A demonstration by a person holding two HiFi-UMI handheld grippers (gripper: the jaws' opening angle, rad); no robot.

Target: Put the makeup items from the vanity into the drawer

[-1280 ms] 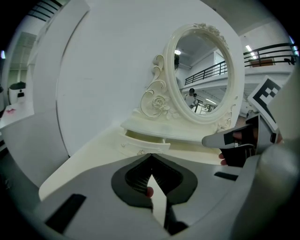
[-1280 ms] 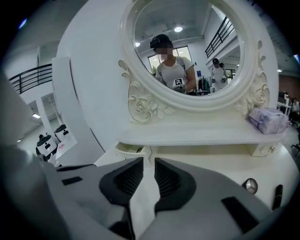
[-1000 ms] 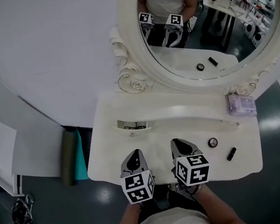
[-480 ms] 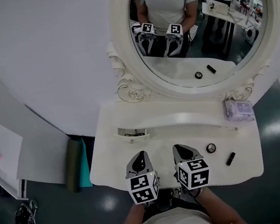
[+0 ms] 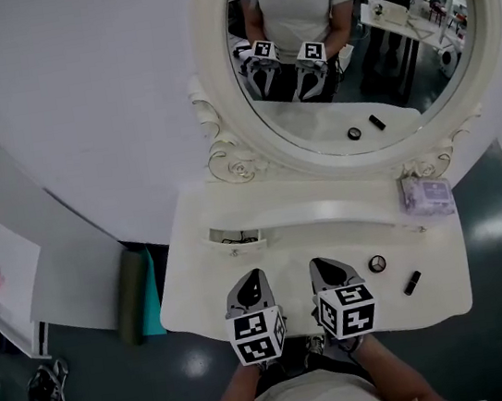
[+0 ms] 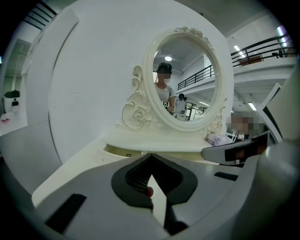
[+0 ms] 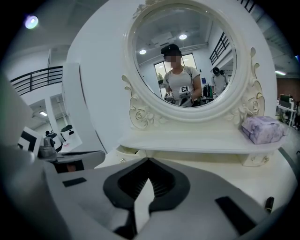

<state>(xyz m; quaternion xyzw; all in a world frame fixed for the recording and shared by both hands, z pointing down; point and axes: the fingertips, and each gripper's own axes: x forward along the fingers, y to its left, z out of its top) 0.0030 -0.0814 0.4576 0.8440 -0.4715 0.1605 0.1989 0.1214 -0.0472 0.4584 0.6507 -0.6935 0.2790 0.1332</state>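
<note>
Left tongs (image 5: 250, 279) and right tongs (image 5: 323, 264) closed, each bearing black square markers (image 5: 256, 338).

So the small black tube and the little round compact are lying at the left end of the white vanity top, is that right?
Not quite. The small black tube and the little round compact lie at the right end of the white vanity top, not the left; the head view shows it.

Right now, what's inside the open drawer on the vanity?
Only a thin dark item shows in the open drawer, too small to identify; the shelf covers the rest.
</note>
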